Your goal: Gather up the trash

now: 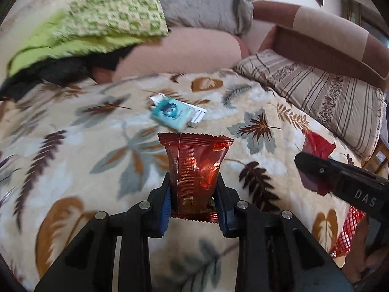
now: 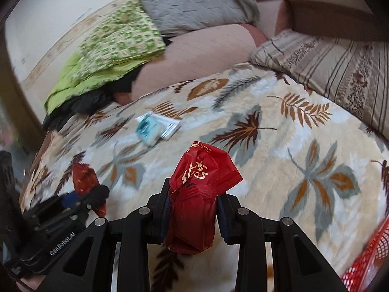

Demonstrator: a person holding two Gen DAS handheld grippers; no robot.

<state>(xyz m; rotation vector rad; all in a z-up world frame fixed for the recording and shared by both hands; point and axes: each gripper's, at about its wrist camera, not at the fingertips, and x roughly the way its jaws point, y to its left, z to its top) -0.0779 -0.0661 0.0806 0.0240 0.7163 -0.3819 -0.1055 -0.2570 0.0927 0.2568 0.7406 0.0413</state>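
The left gripper (image 1: 193, 203) is clamped on a shiny red-brown snack wrapper (image 1: 197, 170), which stands upright between the blue pads with its crimped top edge fanned out above the fingers. The right gripper (image 2: 192, 206) is closed on a crumpled red packet (image 2: 199, 189) printed with pale characters; the packet bulges out above and below the jaws. Both are held over a bed covered by a cream blanket (image 1: 73, 133) with a leaf pattern.

A red mesh basket (image 2: 369, 255) sits at the near right edge of the bed, only a corner of it in view; what it holds cannot be seen.

Farther up the blanket, toward the middle of the bed, a small teal and white packet (image 1: 171, 112) lies flat, with a torn white strip beside it.

At the head of the bed lie a striped pillow (image 1: 321, 95), a pink bolster (image 1: 184, 51), a grey quilted cushion (image 1: 201, 2) and a folded green patterned cloth (image 1: 107, 17) piled over dark fabric.
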